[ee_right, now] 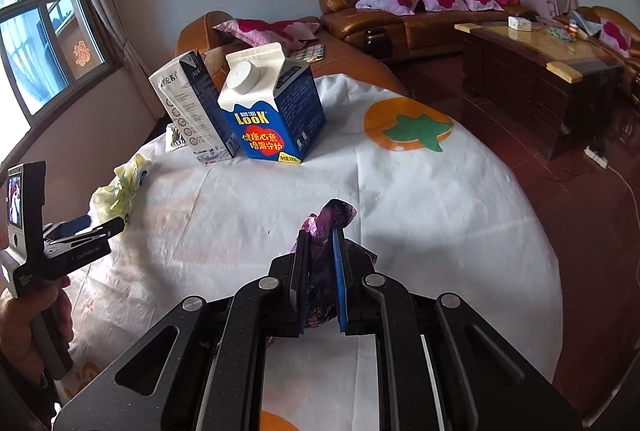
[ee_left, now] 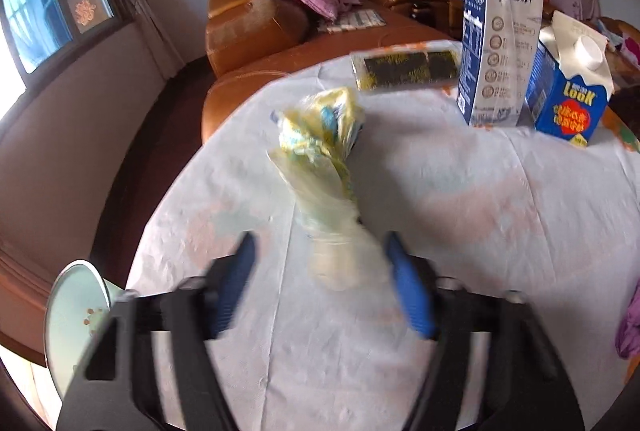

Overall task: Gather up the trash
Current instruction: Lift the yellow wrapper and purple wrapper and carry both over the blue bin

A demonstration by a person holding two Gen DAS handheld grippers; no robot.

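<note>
The left claw [ee_left: 320,263] stands spread over the near part of the table [ee_left: 460,199]. The lower end of a crumpled yellow wrapper [ee_left: 320,159] lies between its blue pads [ee_left: 408,287]. The picture is blurred there, so I cannot tell if the right pad touches the wrapper; the left pad is clearly apart from it. The wrapper stretches from the claw toward the far left edge of the table.

The right claw [ee_right: 322,255] is pressed together and pinches a purple plastic bag [ee_right: 332,219], above the middle of the table.

At the far edge stand a tall white and blue carton [ee_left: 496,47] and a blue carton with a white cap [ee_left: 568,87], just beside each other. A dark flat packet [ee_left: 404,69] lies to the left of them. A hand [ee_right: 28,319] holds the left claw's handle.
</note>
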